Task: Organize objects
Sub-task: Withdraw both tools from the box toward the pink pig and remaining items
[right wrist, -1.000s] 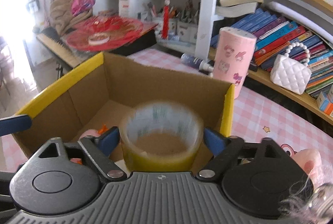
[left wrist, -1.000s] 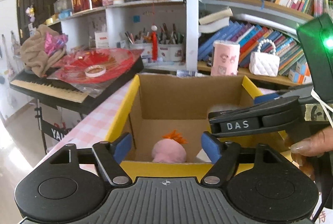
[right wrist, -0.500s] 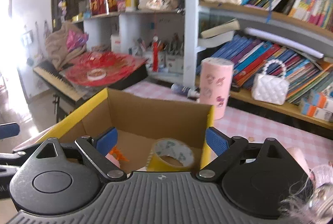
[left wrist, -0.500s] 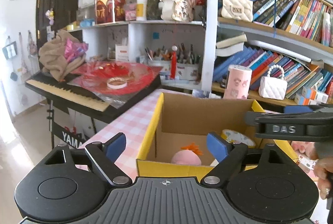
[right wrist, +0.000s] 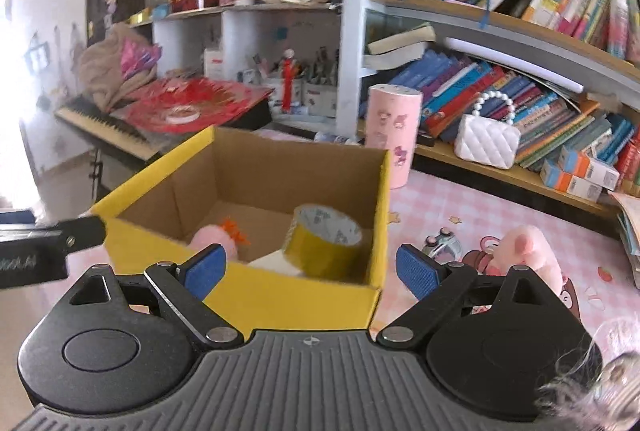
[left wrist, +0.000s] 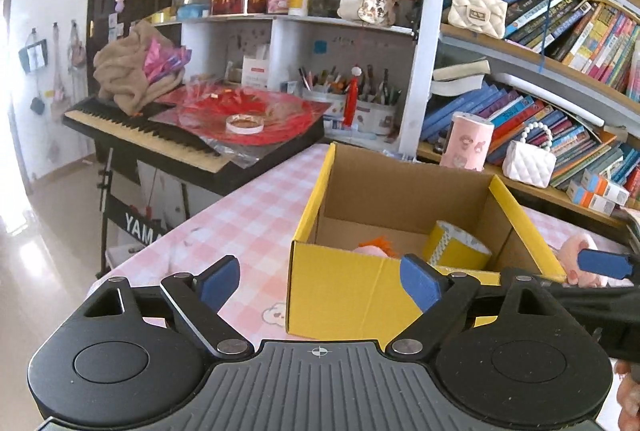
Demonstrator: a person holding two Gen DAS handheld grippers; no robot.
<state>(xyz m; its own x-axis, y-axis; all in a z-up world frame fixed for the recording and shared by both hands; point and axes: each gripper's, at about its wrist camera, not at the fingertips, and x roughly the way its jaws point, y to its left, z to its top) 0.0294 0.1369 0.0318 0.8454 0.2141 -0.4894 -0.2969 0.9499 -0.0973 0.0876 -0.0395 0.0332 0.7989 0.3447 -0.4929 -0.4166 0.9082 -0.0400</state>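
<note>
An open yellow cardboard box [left wrist: 352,291] [right wrist: 296,301] stands on the pink checked table [left wrist: 248,223]. Inside lie a yellow tape roll [right wrist: 326,241] [left wrist: 456,249], a pink plush with orange hair [right wrist: 218,235] [left wrist: 376,249] and a white item [right wrist: 272,263]. My left gripper [left wrist: 320,283] is open and empty, in front of the box's near left corner. My right gripper [right wrist: 310,269] is open and empty, in front of the box's near wall. A pink pig plush [right wrist: 528,247] [left wrist: 576,251] lies on the table right of the box.
A pink cylinder [right wrist: 394,135] stands behind the box. A small toy car [right wrist: 440,243] sits by the pig plush. A keyboard piano [left wrist: 160,143] with red items stands to the left. Bookshelves with books and a white handbag [right wrist: 486,139] line the back.
My right gripper opened and let the tape roll go into the box. Both grippers have pulled back from the box, so more of the table shows.
</note>
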